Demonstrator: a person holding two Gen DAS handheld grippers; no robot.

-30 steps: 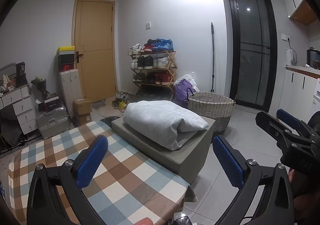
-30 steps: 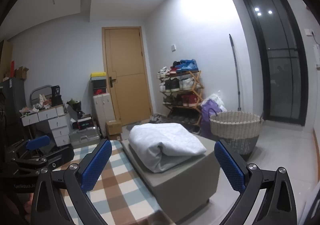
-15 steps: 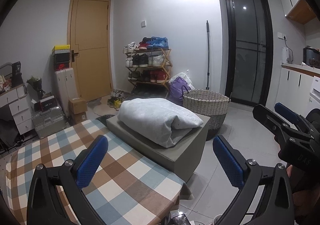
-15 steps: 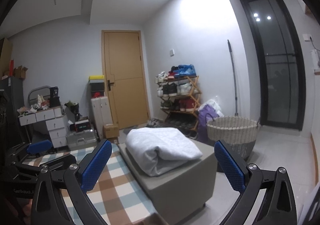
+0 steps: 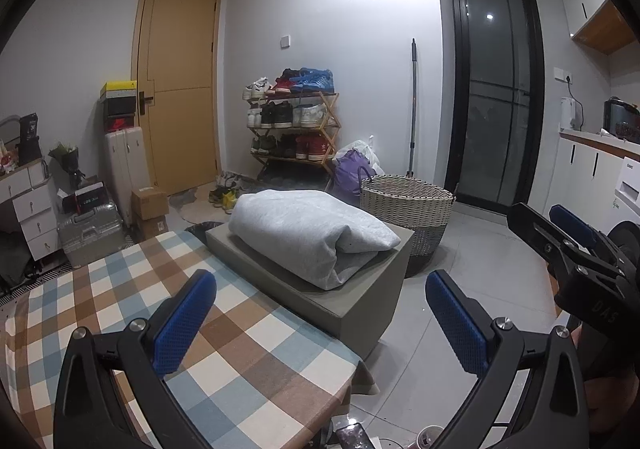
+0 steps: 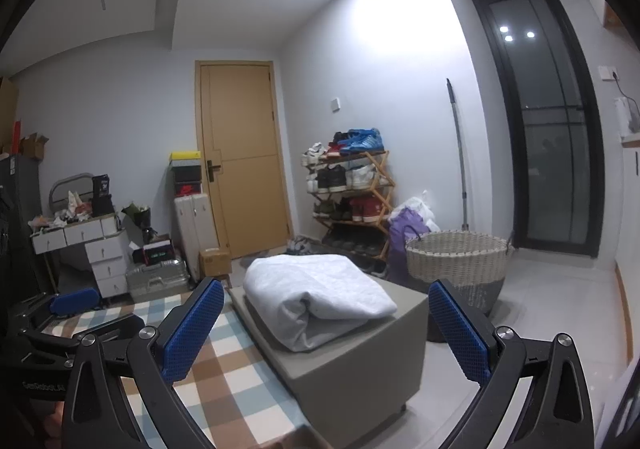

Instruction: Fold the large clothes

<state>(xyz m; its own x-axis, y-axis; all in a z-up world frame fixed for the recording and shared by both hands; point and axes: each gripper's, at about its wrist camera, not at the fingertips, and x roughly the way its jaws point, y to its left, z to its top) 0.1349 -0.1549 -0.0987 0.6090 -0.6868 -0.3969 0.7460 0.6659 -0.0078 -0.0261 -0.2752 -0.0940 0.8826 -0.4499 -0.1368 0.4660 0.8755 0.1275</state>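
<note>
1. Nearest the lens, the left claw (image 5: 320, 313) fills the bottom of the left wrist view, its blue textured pads (image 5: 184, 317) spread wide and holding nothing.
2. Same story in the right wrist view: the right claw (image 6: 320, 325) sits low in frame, gaping, empty.
3. Just beyond the pads lies the tabletop with a brown, blue and white checked cloth (image 5: 120, 289), lower left in both views.
4. Mid-frame is the prize: a pale grey folded garment bundle (image 5: 308, 233), thick and rounded, resting on a grey box-shaped stool (image 5: 360, 305) against the tabletop's far edge.
5. Behind it, right of centre, stands a woven white and grey laundry basket (image 5: 408, 201); further back are a wooden shoe rack (image 5: 292, 121) and a tan door (image 5: 180, 89).
6. My read: this garment looks folded and set aside, neither claw touching it. The next move likely calls for fetching another piece, perhaps from that basket, and spreading it flat on the cloth.
</note>
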